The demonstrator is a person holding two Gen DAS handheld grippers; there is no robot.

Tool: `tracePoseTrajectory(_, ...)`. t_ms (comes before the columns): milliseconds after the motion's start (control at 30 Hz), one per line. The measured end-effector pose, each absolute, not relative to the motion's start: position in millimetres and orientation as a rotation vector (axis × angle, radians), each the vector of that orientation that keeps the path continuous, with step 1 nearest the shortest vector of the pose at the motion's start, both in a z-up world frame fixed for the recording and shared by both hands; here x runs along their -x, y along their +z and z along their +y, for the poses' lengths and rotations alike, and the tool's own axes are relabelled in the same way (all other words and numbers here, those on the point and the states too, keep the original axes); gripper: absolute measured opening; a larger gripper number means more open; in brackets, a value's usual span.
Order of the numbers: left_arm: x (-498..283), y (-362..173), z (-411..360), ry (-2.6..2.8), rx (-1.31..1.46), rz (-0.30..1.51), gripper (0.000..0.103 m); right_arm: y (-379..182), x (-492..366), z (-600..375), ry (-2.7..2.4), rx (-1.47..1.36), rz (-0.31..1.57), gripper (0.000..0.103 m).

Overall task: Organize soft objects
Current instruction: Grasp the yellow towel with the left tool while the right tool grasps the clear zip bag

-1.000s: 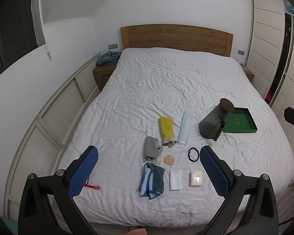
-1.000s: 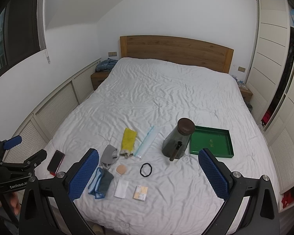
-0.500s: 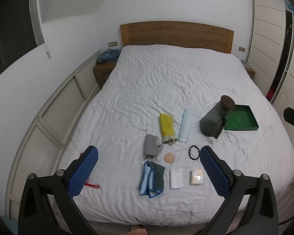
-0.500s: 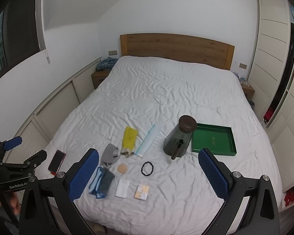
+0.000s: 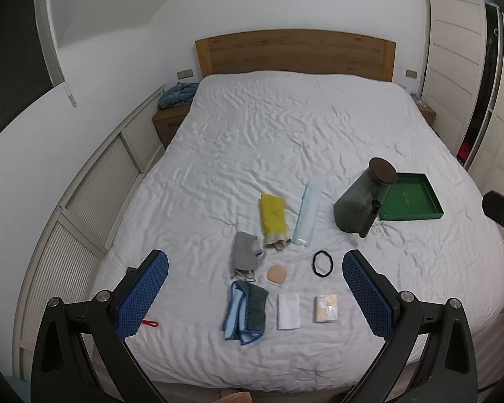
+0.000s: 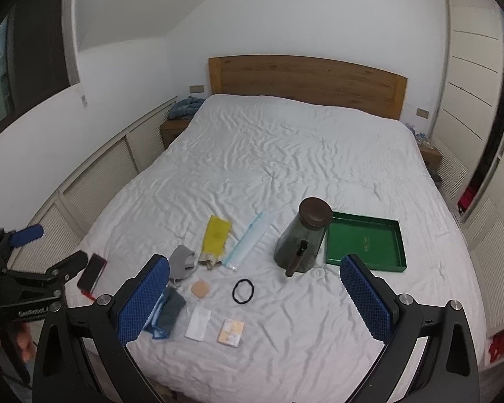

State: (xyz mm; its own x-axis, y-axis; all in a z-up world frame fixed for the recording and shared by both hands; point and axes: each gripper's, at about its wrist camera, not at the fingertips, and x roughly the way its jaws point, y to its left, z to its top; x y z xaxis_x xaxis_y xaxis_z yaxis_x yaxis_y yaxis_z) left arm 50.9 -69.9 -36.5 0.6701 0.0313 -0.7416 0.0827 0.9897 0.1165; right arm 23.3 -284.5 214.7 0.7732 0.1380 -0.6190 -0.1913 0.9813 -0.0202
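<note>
You held both grippers above the foot of the bed, jaws spread wide, nothing in them: left gripper, right gripper. Soft items lay in a cluster near the foot: grey mask, yellow cloth, blue-grey folded towel, round beige puff, black hair tie, white tissue pack, small beige packet, long clear pouch. Dark jar stood touching the green tray, right of the cluster. Red phone lay at the left edge.
</note>
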Motion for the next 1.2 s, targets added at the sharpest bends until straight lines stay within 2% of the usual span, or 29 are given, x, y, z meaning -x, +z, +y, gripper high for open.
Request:
tracePoseTrajectory(300, -77, -48, -109, 0.010, -0.152, 0.910, 0.102, 201, -68, -304, 0.345, 0.162, 0.687, 0.103)
tracePoseTrajectory(633, -177, -120, -37, -0.063, -0.178, 0.966, 0.102, 131, -168, -220, 0.283, 0.145, 0.802, 0.103)
tracePoseTrajectory(733, -217, -154, -13, -0.062, -0.211, 0.989, 0.102, 90, -206, -183, 0.250, 0.155, 0.852, 0.103)
tracePoseTrajectory(900, -277, -243, 4, -0.091, -0.224, 1.098, 0.102, 4, -284, -158, 0.239, 0.095, 0.941, 0.103)
tracePoseTrajectory(1033, -322, -319, -8, -0.093, -0.210, 1.204, 0.102, -68, -357, -160, 0.201, 0.059, 1.027, 0.103)
tracePoseTrajectory(1200, -369, -380, -27, -0.100, -0.156, 1.274, 0.102, -130, -433, -164, 0.117, 0.063, 1.067, 0.103)
